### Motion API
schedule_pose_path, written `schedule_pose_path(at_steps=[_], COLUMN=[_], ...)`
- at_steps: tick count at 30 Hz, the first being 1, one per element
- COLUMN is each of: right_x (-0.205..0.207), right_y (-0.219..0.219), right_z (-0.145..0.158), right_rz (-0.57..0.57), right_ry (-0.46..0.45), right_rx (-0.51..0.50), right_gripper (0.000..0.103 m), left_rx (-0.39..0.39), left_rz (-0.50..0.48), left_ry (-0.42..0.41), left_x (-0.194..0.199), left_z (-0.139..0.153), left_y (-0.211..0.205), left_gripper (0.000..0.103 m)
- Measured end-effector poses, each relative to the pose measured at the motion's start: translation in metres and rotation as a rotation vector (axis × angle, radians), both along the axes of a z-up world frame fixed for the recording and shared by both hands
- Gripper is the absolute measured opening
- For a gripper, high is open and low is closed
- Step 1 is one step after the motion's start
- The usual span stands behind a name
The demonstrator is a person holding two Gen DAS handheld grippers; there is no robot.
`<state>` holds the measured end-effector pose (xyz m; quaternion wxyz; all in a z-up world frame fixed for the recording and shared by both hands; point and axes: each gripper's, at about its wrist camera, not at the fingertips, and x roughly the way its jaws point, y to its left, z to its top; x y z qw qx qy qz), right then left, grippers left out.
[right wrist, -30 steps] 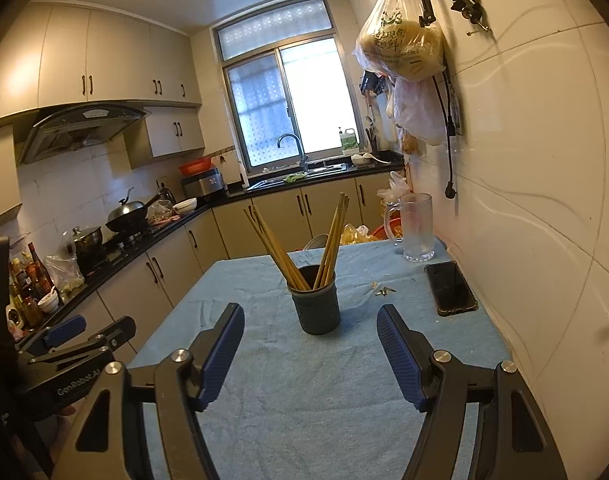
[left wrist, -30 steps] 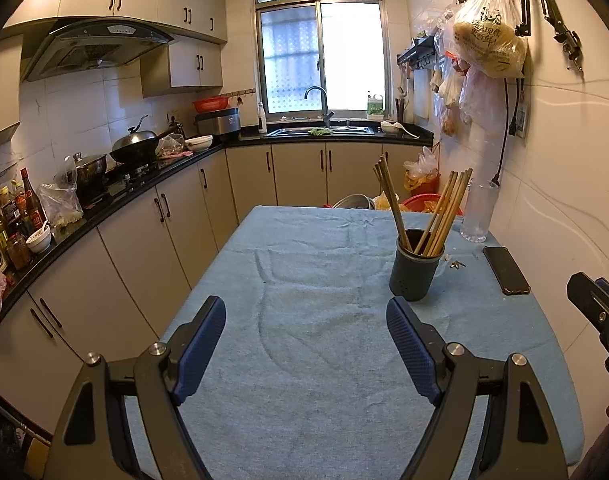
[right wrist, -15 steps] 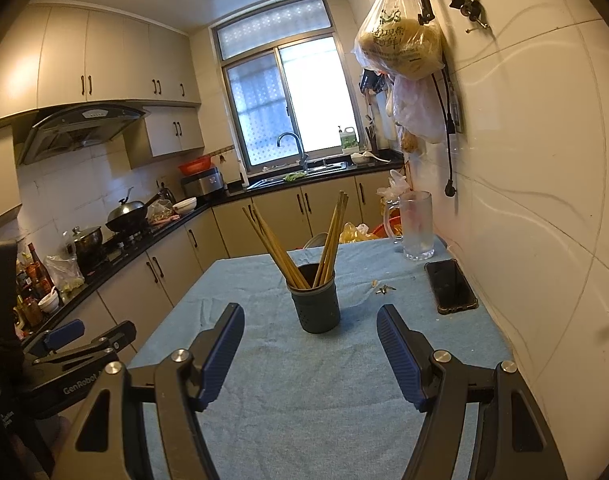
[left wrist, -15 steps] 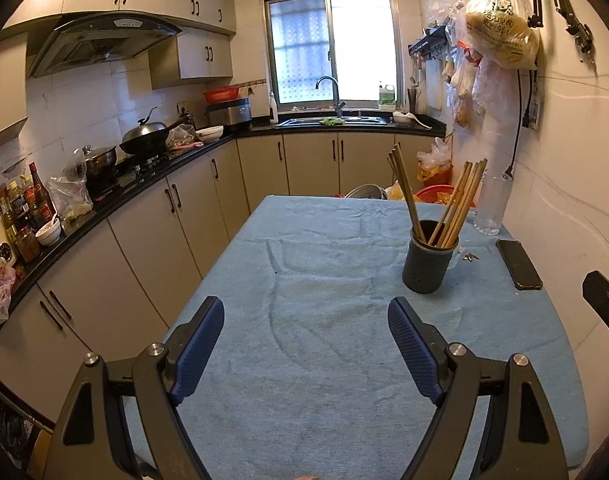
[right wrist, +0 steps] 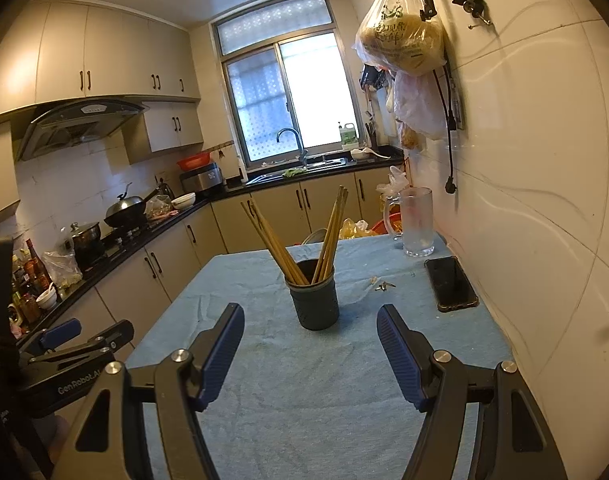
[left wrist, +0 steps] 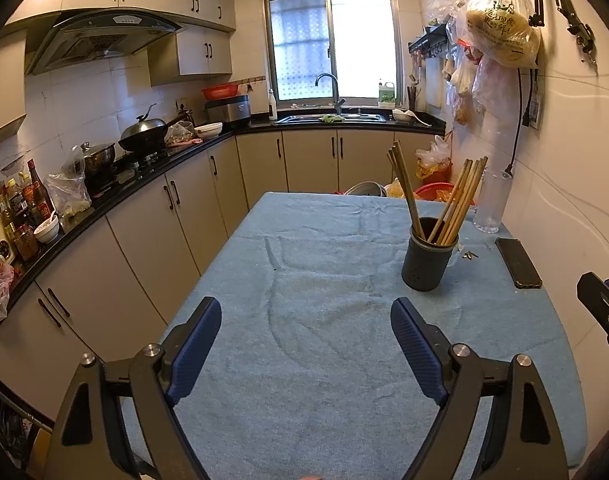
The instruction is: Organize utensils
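A dark grey holder (left wrist: 427, 255) stands upright on the blue-clothed table (left wrist: 324, 320), with several wooden chopsticks (left wrist: 456, 200) fanned out of it. In the right wrist view the holder (right wrist: 315, 300) stands straight ahead with the chopsticks (right wrist: 276, 244) leaning left and right. My left gripper (left wrist: 306, 344) is open and empty, above the near part of the table, left of the holder. My right gripper (right wrist: 310, 356) is open and empty, just short of the holder. The left gripper also shows at the left edge of the right wrist view (right wrist: 76, 344).
A black phone (right wrist: 450, 283) lies by the right wall, with small keys (right wrist: 384, 286) next to it. A glass mug (right wrist: 414, 222) stands at the table's far right corner. Kitchen counters with pots run along the left. Bags hang on the right wall.
The left gripper has drawn back and turned slightly, so the holder sits farther right and farther off in its view. The right gripper has hardly moved. Both stay open.
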<state>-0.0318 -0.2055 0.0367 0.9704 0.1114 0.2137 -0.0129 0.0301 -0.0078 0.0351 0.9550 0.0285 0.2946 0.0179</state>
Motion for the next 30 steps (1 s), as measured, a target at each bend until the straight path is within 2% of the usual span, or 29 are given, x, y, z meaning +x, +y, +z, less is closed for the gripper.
schedule_pose_path(at_steps=[30], right_x=[0.0018], right_y=[0.0044], right_z=[-0.0024], right_rz=[0.007], right_ry=[0.006], right_rx=[-0.001], right_gripper=[0.072], left_rx=[0.014], left_rz=[0.007], left_ry=[-0.002], left_x=[0.0011], left_z=[-0.0041], left_y=[-0.0017], left_gripper=[0.087])
